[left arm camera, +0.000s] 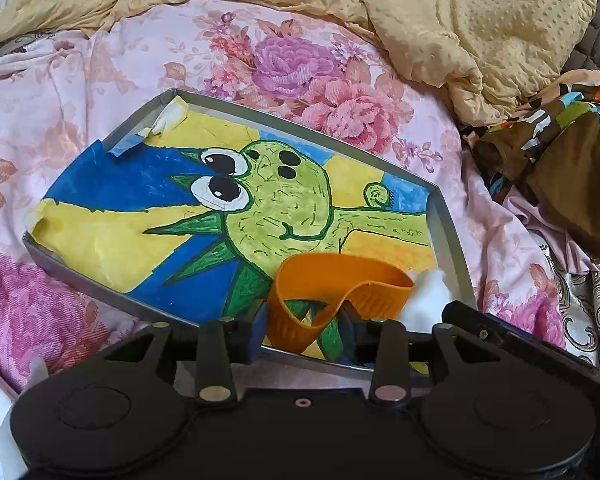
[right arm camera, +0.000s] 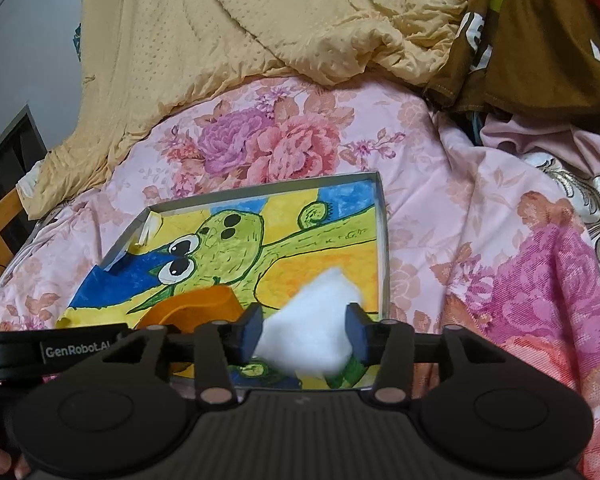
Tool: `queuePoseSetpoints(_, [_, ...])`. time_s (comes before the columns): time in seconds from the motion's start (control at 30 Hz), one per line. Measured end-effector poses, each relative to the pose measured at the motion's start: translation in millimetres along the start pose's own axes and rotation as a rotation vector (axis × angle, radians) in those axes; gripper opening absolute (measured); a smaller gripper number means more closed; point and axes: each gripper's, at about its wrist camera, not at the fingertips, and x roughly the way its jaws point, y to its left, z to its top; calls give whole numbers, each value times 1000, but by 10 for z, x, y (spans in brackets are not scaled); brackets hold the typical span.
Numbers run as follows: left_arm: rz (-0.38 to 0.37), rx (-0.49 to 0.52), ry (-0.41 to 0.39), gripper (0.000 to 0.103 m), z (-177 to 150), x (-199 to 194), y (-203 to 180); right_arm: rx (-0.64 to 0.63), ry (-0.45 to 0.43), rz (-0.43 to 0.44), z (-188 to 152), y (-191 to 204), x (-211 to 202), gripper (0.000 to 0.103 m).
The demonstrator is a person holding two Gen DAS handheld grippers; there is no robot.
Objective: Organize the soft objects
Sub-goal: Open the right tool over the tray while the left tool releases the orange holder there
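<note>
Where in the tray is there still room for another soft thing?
The tray is free over the frog drawing, from the taped corner to the far right wall. It is crowded at the near edge, where the orange band and white cotton sit between the grippers' fingers.

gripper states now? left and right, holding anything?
Left gripper: open, orange band loose between the jaws, lying in the tray.
Right gripper: open, white cotton wad between the jaws, not squeezed.

Bedspread: pink floral bedspread (left arm camera: 112, 80) under everything
Far side: yellow dotted blanket (right arm camera: 260, 24), crumpled
Right: brown patterned cloth (left arm camera: 560, 152)
</note>
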Motion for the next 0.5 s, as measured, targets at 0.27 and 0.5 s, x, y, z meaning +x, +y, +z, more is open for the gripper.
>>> queuePoseSetpoints(0.27, [5, 13, -33, 61, 14, -228, -18, -32, -51, -42, 18, -8, -227, 76])
queuePoseSetpoints(0.5, [24, 15, -120, 85, -57, -653, 6, -70, -143, -32, 5, 14, -587, 95])
